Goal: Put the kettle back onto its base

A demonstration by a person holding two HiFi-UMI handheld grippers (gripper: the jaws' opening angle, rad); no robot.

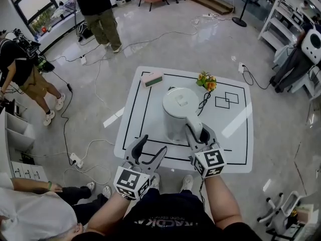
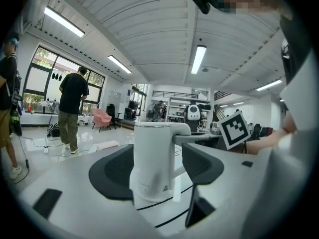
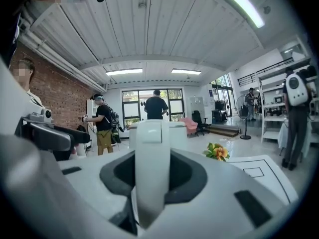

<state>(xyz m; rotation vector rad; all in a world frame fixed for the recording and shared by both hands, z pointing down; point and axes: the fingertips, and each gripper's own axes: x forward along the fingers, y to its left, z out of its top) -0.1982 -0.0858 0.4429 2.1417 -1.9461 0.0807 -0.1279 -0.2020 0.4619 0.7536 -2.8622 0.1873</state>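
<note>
Clamping the kettle by its handle, my right gripper has its jaws closed snugly on it. My left gripper hangs open and empty, short of the kettle on its left. I judge the base lies under the kettle on the table, though I cannot tell if it's seated. Next I should settle it squarely, then release gently.

The head view looks steeply down from high behind both grippers. The left gripper and right gripper sit low in its frame, with the white table spread out beyond their tips. The left gripper view rides low and looks almost level along its jaws to the kettle near ahead. The right gripper view sits tight against the kettle's handle. All three views share the kettle. The flowers, beyond the right gripper, show in the head and right gripper views.
</note>
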